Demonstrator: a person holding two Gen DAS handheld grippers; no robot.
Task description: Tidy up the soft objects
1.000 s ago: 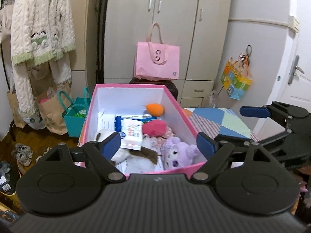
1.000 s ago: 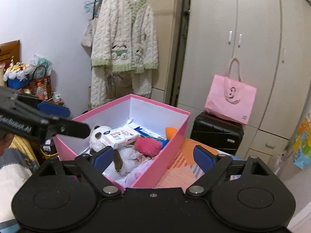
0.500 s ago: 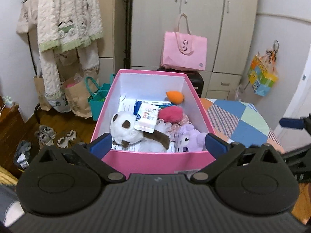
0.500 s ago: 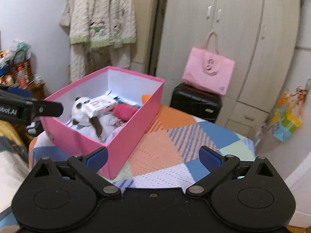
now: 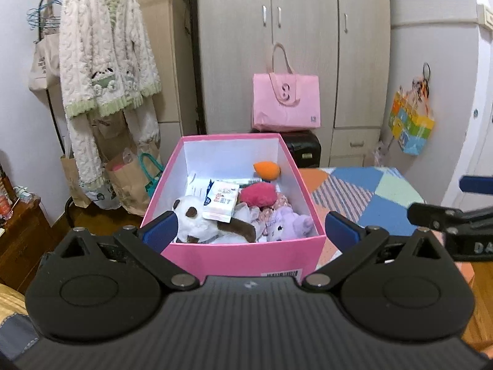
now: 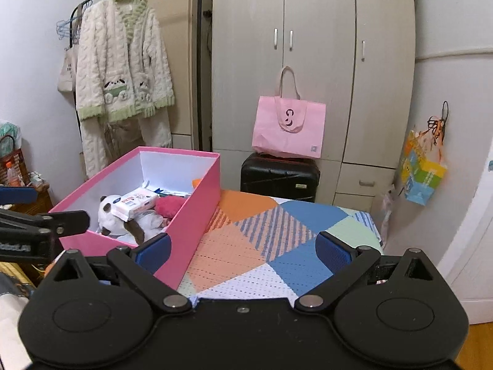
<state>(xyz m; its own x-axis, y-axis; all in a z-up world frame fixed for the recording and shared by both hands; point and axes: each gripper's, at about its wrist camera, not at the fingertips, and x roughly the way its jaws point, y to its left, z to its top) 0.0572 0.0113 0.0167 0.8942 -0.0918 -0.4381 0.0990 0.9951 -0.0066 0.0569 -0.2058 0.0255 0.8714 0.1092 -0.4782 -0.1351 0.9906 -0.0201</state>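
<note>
Soft objects: a heap inside the pink box [image 5: 246,254], which serves as landmark for every place below; the box stands on the left part of the patchwork cover [image 6: 277,240].
Panda plush [image 5: 192,220]: near-left corner of the box, white fluffy pile with dark brown patches, lying on its side.
Wipes pack [image 5: 221,201]: resting on the panda, a flat crinkly plastic packet, not really soft.
Purple plush [image 5: 288,223]: near-right corner, short fuzzy fabric.
Magenta pompom [image 5: 258,193]: mid-box, round and shaggy.
Orange sponge [image 5: 266,169]: against the far right wall of the box, smooth and egg-shaped.
Box material: stiff card, glossy pink outside, plain white inside, barcode label on the near wall.
Left gripper [image 5: 251,229]: empty, fingers spread wide, held in front of the near wall, centred on the box.
Right gripper [image 6: 243,248]: empty, fingers spread wide, over bare cover to the right of the box.
Change: a second ago both grippers were close at the box rim; they have since drawn back, and the right one has swung away to the right.
Meaning: nothing is left on the cover outside the box, so the sorting looks finished or nearly so.
</note>
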